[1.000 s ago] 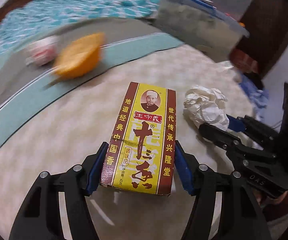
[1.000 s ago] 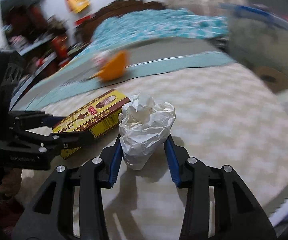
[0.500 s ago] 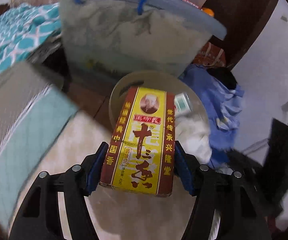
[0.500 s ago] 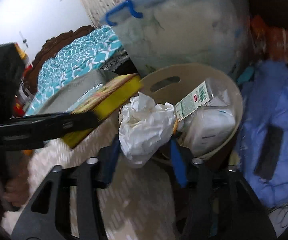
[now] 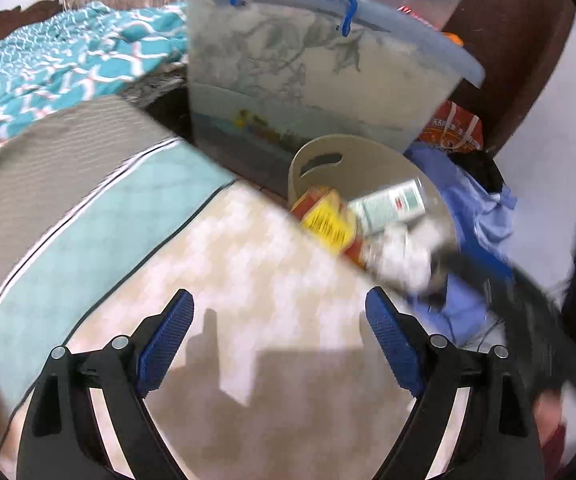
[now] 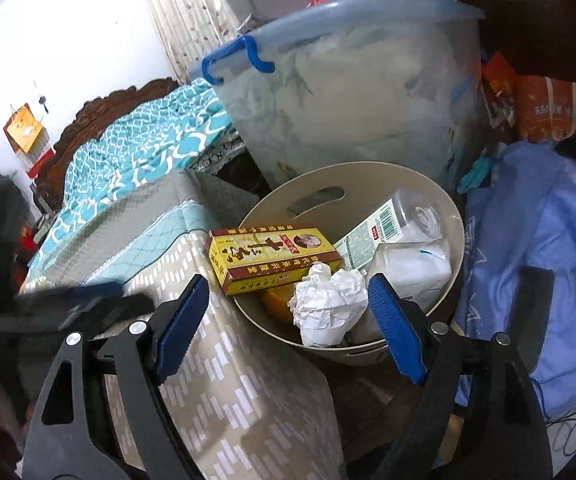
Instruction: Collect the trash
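Note:
A beige round bin (image 6: 454,240) stands past the table's corner; it also shows in the left wrist view (image 5: 320,160). The yellow and brown spice box (image 6: 272,256) and the crumpled white paper ball (image 6: 328,304) lie in the bin, with a clear barcoded packet (image 6: 388,228). In the left wrist view the box (image 5: 328,220) and paper (image 5: 404,256) are blurred. My left gripper (image 5: 280,340) is open and empty over the table. My right gripper (image 6: 288,320) is open and empty just above the bin's near rim.
A patterned beige tablecloth (image 6: 240,392) covers the table. A large clear storage tub with blue handles (image 6: 348,92) stands behind the bin. Blue cloth (image 6: 536,248) lies to the right. A teal blanket (image 5: 48,60) lies at the back left.
Both grippers opened. The spice box and the paper ball left the jaws and now lie in the bin. The left gripper pulled back over the table.

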A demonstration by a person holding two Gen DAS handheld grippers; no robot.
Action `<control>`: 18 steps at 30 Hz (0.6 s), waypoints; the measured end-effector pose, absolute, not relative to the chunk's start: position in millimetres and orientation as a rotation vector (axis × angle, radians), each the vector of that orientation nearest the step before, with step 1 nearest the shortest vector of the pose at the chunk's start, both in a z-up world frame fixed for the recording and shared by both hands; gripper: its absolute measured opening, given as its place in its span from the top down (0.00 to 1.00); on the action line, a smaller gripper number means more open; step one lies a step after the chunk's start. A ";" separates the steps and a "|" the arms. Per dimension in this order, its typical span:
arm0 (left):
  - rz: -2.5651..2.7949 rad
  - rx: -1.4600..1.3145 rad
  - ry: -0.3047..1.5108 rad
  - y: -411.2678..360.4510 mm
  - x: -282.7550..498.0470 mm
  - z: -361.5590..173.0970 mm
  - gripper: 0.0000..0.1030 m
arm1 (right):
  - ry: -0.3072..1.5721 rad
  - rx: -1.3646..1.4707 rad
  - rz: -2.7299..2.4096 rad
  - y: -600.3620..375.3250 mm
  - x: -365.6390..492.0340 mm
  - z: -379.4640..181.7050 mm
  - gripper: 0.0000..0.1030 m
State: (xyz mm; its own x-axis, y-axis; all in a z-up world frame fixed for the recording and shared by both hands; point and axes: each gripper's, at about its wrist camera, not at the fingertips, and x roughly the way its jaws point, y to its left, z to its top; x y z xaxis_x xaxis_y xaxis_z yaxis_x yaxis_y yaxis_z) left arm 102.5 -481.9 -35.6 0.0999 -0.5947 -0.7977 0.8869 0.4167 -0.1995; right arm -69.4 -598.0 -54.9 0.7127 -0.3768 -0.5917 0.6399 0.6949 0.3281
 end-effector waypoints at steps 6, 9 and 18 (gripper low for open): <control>-1.096 0.276 0.918 -360.2 122.2 -2.9 0.25 | 0.463 0.555 -0.638 -596.6 -80.1 -51.7 0.21; -0.984 0.128 0.903 -295.6 163.0 20.7 0.29 | 0.413 0.523 -0.653 -589.9 -86.8 -45.3 0.21; -0.534 -0.073 0.970 -208.6 303.1 0.0 0.17 | 0.477 0.530 -0.290 -509.4 -6.3 -34.9 0.18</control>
State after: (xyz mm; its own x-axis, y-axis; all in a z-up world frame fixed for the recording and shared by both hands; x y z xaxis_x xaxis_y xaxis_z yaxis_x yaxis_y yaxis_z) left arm 303.1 -208.6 0.0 0.4473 -0.4632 -0.7651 0.3992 0.8689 -0.2927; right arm -6.3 -509.4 -34.9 0.8518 -0.1416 -0.5043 0.3821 0.8266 0.4133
